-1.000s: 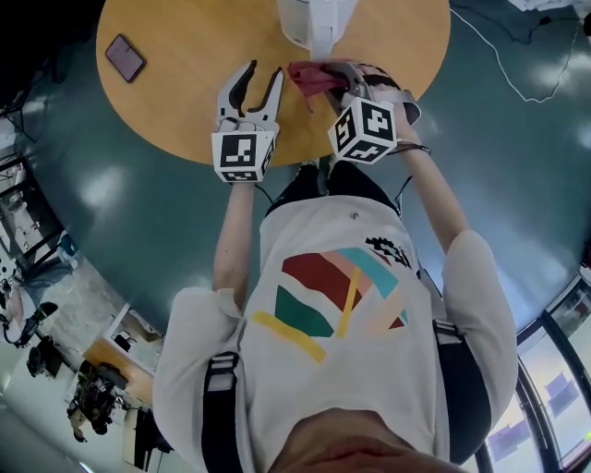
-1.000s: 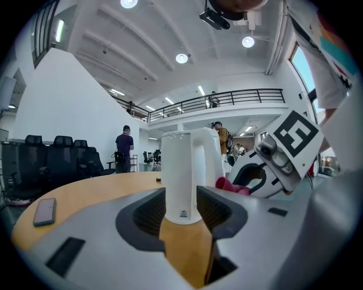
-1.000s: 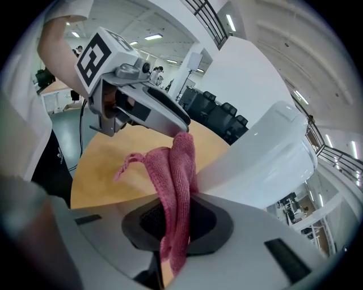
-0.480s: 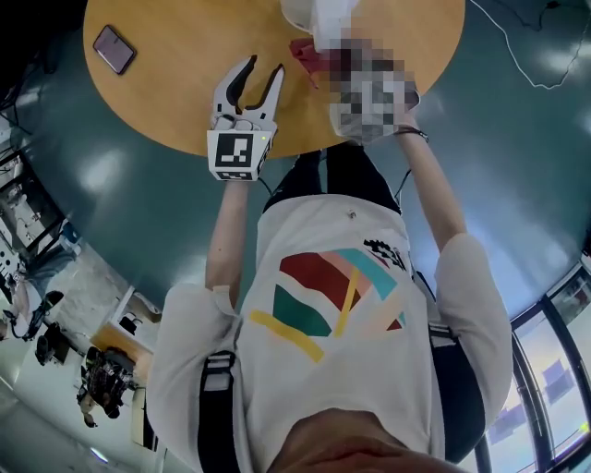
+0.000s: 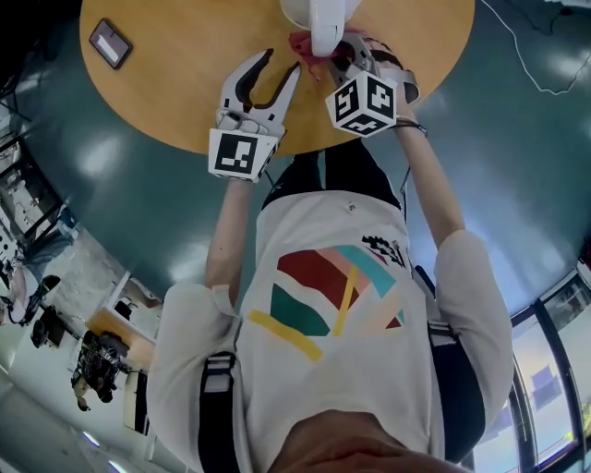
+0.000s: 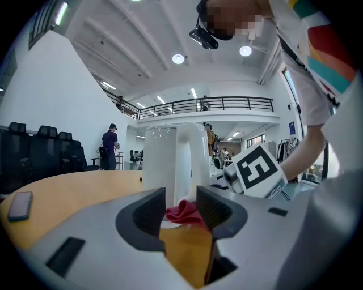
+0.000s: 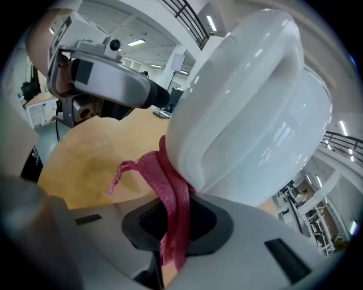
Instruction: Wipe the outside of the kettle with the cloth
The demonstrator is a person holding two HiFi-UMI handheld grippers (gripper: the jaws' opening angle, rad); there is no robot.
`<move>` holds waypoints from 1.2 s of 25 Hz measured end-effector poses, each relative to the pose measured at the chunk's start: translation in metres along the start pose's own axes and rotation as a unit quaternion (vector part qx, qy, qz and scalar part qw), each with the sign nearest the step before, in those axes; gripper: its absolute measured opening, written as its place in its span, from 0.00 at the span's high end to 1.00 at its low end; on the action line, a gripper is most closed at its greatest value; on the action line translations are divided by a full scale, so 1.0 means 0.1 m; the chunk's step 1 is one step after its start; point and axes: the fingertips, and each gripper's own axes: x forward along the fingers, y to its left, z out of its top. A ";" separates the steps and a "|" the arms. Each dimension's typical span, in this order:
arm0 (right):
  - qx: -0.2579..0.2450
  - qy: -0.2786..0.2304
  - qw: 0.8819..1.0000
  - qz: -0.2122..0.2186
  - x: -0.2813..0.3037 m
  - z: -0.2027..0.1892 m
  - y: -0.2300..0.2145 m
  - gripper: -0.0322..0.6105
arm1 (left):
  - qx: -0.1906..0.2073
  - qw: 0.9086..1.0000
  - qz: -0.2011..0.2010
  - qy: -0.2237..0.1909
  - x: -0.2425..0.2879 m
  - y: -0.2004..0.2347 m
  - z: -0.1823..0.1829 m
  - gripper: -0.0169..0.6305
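Kettle (image 5: 319,18) is white and stands on the round wooden table (image 5: 185,92), at the far edge of the head view. Red cloth (image 5: 307,46) is pressed against the kettle down by its handle. Right gripper (image 5: 343,57) has its jaws closed tight on the cloth, and the cloth hangs out from between them with one end sticking out to the side. Left gripper (image 5: 281,61) is just beside the kettle, over the table. Its jaws are wide apart and hold nothing; the cloth and the kettle show past them. A phone (image 5: 110,42) lies on the table, well apart from the kettle
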 end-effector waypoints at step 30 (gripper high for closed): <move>0.157 -0.201 0.948 0.189 -0.89 0.66 -0.58 0.89 | 0.105 0.993 -0.041 -0.030 0.27 -0.29 0.52 0.64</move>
